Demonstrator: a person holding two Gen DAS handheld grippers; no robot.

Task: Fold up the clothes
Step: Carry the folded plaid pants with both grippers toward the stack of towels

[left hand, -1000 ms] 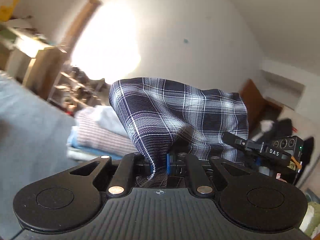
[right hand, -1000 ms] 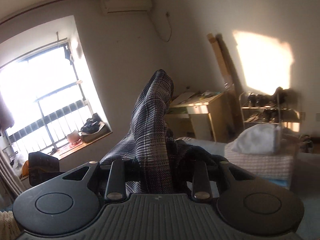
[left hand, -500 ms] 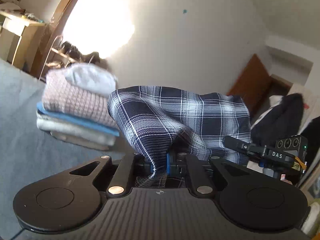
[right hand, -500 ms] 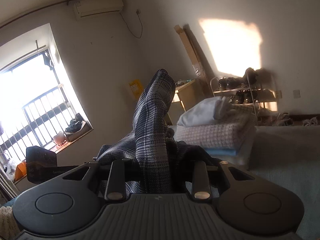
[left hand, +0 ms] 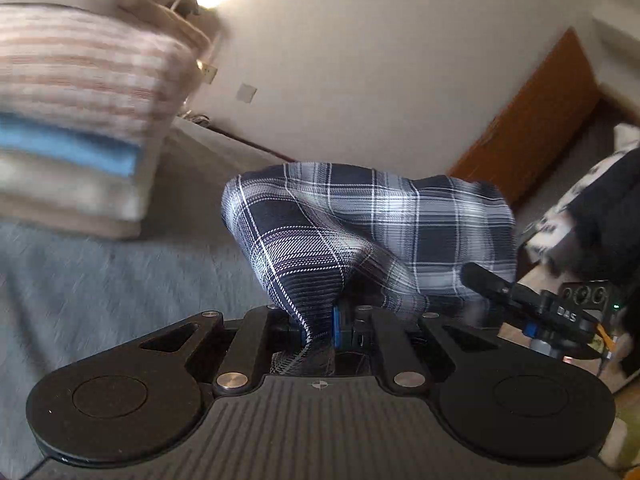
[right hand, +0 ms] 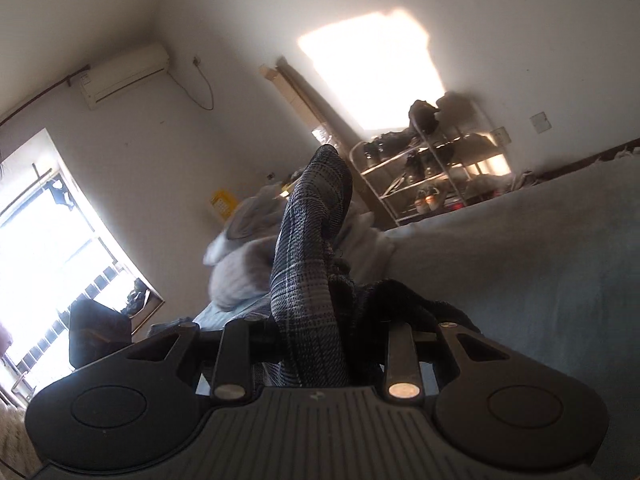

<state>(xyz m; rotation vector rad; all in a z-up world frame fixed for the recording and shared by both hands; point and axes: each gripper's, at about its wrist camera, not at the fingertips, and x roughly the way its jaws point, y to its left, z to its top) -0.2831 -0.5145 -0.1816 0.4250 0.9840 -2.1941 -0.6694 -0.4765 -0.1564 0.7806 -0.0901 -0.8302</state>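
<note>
Broadly, a grey-blue fabric bed surface [left hand: 88,280] spread below, a folded stack of striped and blue textiles [left hand: 80,112] at 10 o'clock. Both the left gripper [left hand: 320,328] and right gripper [right hand: 320,336] pinched the soft, light navy-and-white plaid garment [left hand: 368,232], held at its edge above the bed.

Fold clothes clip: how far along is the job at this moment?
Done: a stack of folded clothes sits on the grey bed. In hand: the plaid garment is pinched by both the left hand-held gripper and the right hand-held gripper, bunched, not yet laid flat. Left: folding and stacking it.
</note>
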